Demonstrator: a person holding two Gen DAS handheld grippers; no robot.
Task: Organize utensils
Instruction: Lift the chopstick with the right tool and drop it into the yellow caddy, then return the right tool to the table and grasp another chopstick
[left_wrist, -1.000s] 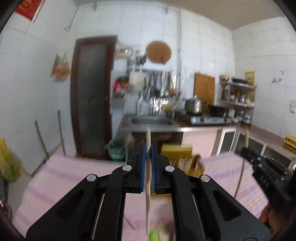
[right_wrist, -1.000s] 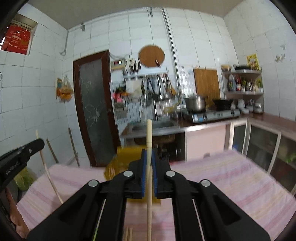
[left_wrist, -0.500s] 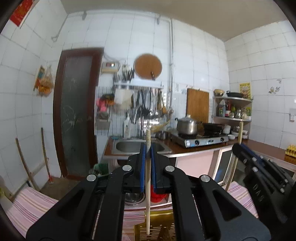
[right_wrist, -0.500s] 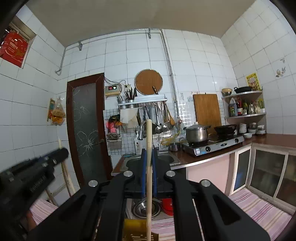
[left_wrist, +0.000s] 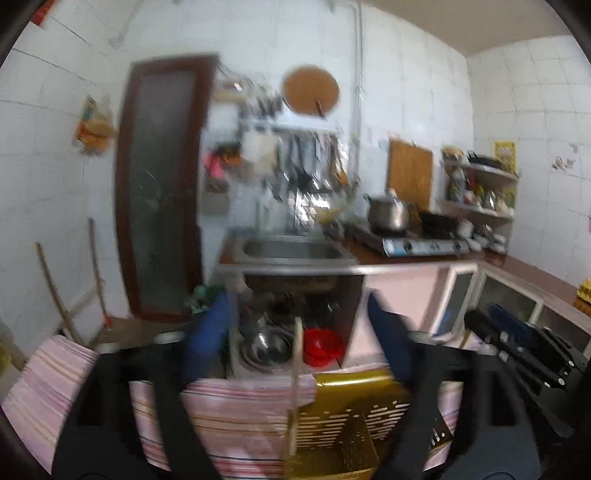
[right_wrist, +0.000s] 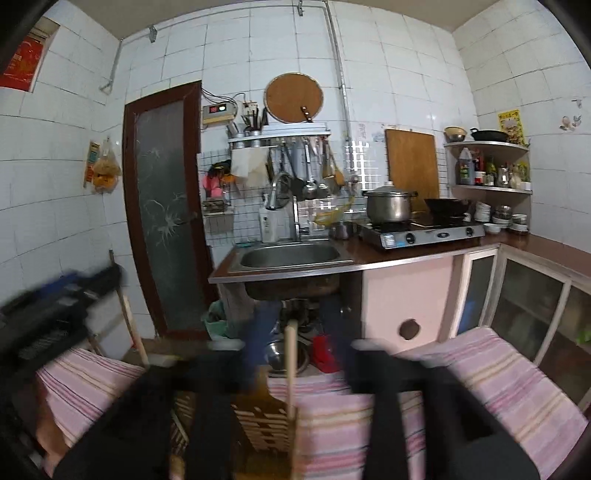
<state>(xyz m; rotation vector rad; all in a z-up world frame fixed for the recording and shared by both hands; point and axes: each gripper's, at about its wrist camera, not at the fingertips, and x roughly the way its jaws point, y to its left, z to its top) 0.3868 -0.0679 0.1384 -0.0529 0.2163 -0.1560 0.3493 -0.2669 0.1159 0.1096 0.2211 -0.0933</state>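
Wooden chopstick (left_wrist: 296, 373) is dropping upright into the gold slotted holder (left_wrist: 354, 421) on the striped bench (left_wrist: 236, 417), both the left gripper (left_wrist: 295, 332) and right gripper (right_wrist: 295, 328) spread wide, so releasing straight down is looking wise.

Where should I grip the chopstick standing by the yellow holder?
Grip the chopstick on its bare upper shaft, above the yellow holder rim. It stands nearly upright and thin, so bring the open left claw in level from the near side, a finger either side. Its lower end is blurred.
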